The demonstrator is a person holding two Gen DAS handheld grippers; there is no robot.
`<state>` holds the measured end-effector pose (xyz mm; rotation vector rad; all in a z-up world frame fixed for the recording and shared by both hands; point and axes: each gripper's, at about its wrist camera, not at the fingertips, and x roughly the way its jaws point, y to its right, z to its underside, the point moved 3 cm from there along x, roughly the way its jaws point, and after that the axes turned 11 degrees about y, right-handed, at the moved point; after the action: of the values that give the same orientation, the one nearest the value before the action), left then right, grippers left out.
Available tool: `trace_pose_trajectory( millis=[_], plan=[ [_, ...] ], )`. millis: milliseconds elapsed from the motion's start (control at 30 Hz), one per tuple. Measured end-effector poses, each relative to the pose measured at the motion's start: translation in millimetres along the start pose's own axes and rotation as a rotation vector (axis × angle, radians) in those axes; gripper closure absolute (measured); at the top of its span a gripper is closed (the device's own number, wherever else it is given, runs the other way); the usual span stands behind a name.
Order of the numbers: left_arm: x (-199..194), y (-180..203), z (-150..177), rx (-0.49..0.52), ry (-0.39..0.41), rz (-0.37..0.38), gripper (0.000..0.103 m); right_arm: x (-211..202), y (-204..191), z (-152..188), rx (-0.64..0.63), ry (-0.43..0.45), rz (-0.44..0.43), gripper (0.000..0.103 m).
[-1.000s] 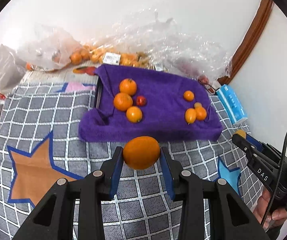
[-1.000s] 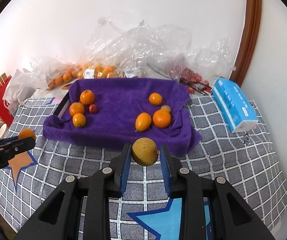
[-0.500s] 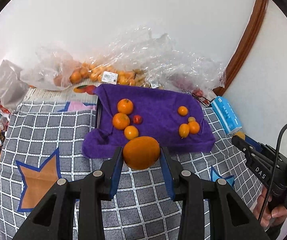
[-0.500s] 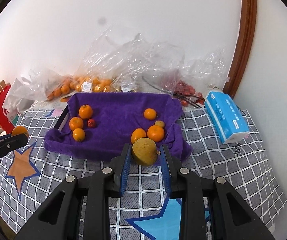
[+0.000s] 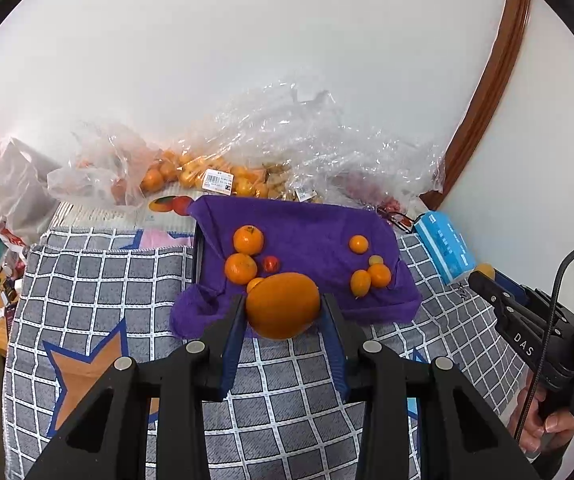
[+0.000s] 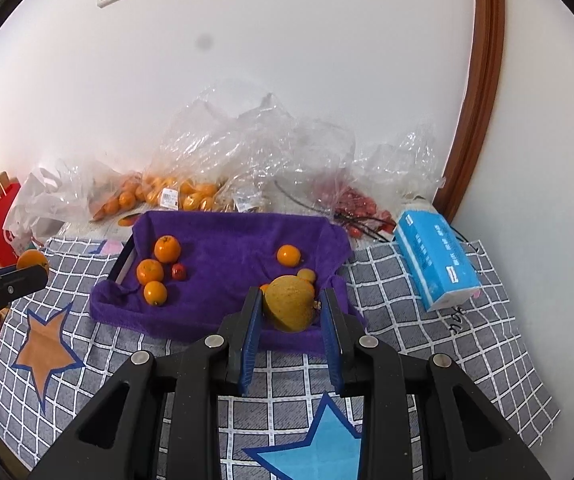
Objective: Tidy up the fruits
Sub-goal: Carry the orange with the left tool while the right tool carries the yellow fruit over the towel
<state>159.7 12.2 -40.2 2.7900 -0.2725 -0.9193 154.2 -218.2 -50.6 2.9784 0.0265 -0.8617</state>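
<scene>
Gripping one large orange (image 5: 283, 305), left gripper (image 5: 282, 312) above purple towel's (image 5: 311, 227) near edge, right gripper (image 6: 291, 307) clamping one yellowish fruit (image 6: 289, 302), seven small fruits visible on towel, bagged fruit (image 6: 175, 194) behind uncountable.

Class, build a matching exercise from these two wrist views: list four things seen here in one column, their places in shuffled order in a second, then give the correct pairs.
Things
1. large orange fruit
2. dull yellow-green fruit
3. small red fruit
4. light blue tissue pack

Places
A. on the checked cloth, right of the purple towel
B. clamped in the right gripper
C. on the purple towel, beside three oranges
D. clamped in the left gripper

Pairs: 1-D, 2-B, 3-C, 4-A
</scene>
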Motion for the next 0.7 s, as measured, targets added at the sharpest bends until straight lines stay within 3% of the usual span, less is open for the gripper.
trace_pose_trajectory(
  millis=[700],
  plan=[
    [11, -1, -18, 0.009, 0.012, -0.006, 0.068, 13, -5, -14, -0.015, 0.011, -0.006, 0.074]
  ],
)
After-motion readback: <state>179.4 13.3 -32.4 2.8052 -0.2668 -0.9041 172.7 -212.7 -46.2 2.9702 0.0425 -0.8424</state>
